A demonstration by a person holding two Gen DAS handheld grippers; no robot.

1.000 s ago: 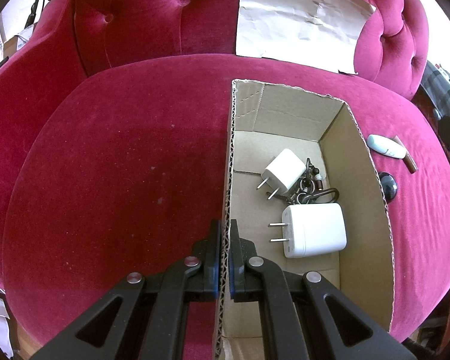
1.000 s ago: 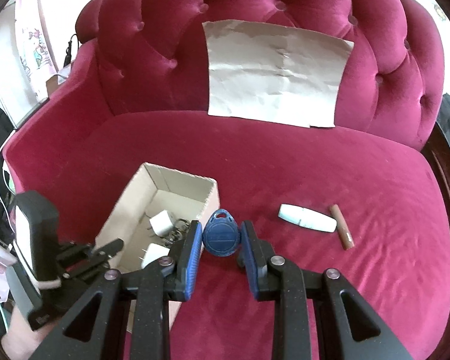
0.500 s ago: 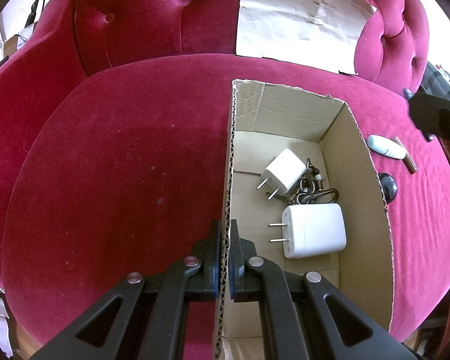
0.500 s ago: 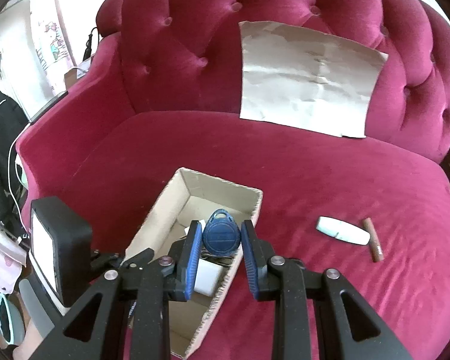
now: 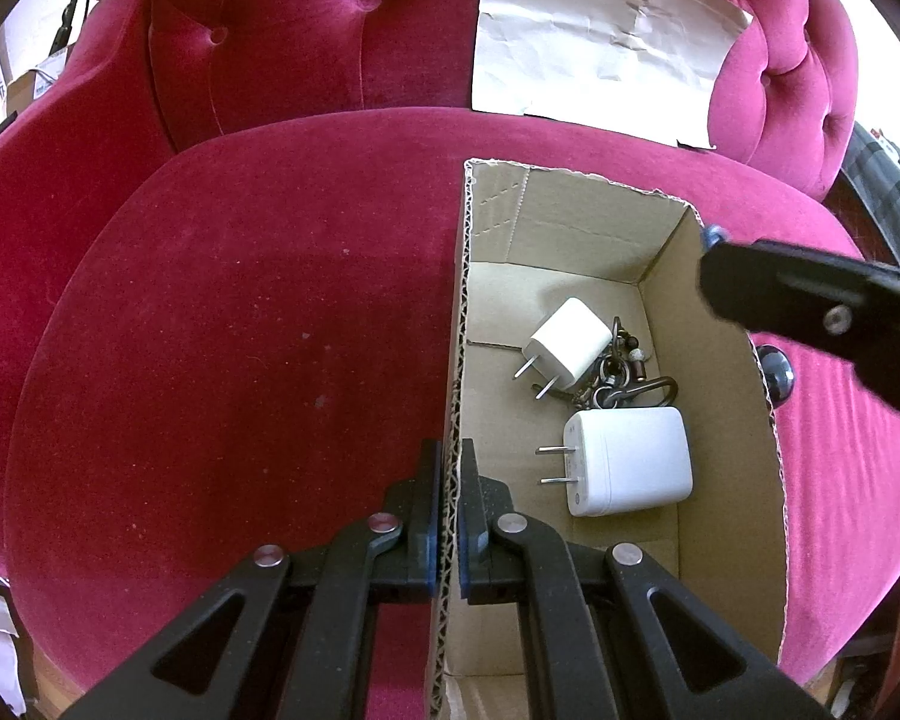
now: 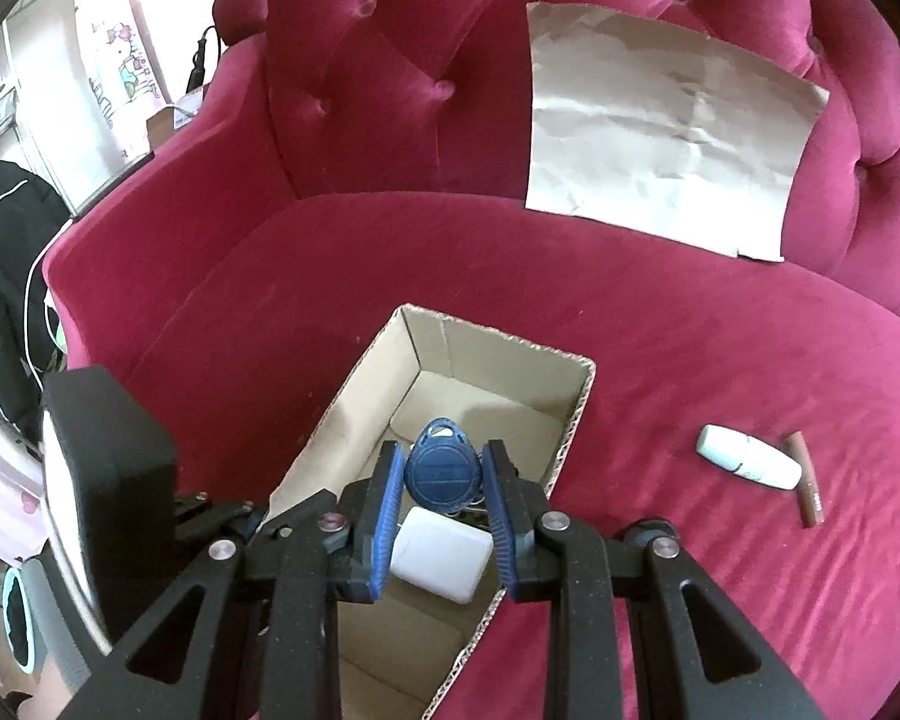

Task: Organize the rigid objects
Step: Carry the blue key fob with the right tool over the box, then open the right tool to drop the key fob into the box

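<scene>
Holding one blue key fob (image 6: 440,471) between the blue pads of the right tool (image 6: 441,480), above the open cardboard box (image 6: 576,420) on the red sofa (image 6: 330,276). Clamping the box's left wall with the left tool (image 5: 448,516), pads pressed on either side of the corrugated edge. Inside the box, ahead and right of the left tool: two white plug adapters, the smaller (image 5: 565,345) farther off, the larger (image 5: 627,461) nearer, with one bunch of keys on a carabiner (image 5: 621,387) between them. Right of the right tool, on the seat: one white oblong device (image 6: 748,463) touching one brown stick (image 6: 806,486). Farther ahead, one creased paper sheet (image 6: 660,138) leaning on the backrest.
</scene>
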